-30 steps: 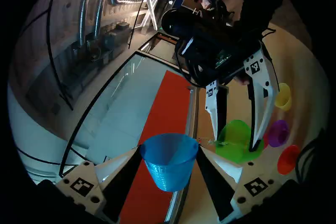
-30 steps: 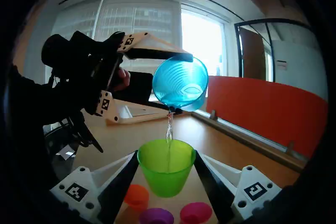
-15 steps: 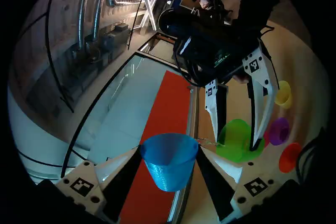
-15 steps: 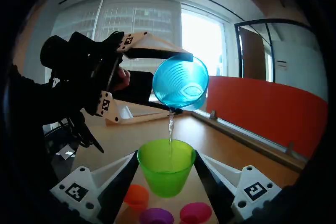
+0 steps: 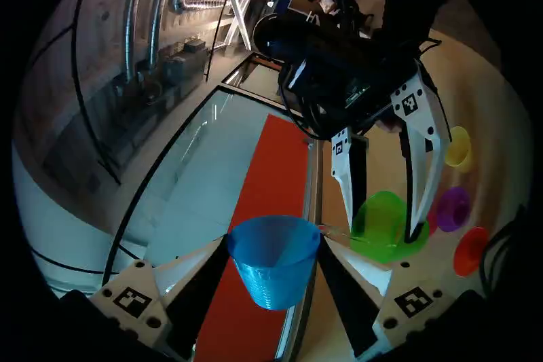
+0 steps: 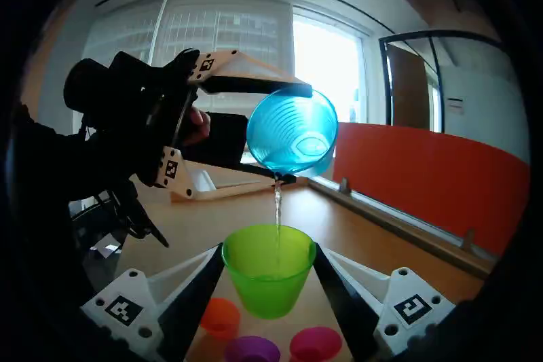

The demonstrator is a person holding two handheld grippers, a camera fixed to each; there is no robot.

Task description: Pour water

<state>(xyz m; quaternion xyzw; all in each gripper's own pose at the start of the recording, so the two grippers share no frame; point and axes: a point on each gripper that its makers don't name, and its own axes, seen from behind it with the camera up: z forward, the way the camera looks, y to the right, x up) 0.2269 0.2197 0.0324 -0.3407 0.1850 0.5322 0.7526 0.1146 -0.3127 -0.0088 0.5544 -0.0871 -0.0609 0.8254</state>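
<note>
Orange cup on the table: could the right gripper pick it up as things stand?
Probably not yet. The right gripper has its fingers shut on the green cup, which is catching water from the blue cup. The orange cup itself sits uncovered.

The translucent blue plastic cup [image 6: 292,132], ribbed with fine rings, is tipped nearly on its side between the fingers of the left gripper [image 5: 273,246]. Its mouth faces the right gripper view, and a little water is pooled at its lower lip. From that lip a thin stream of water [image 6: 277,209] falls straight into the translucent green plastic cup [image 6: 269,279], which stands upright directly below, clamped between the fingers of the right gripper [image 6: 269,250]. The green cup seems to hold a shallow pool, though its level is hard to read.
</note>
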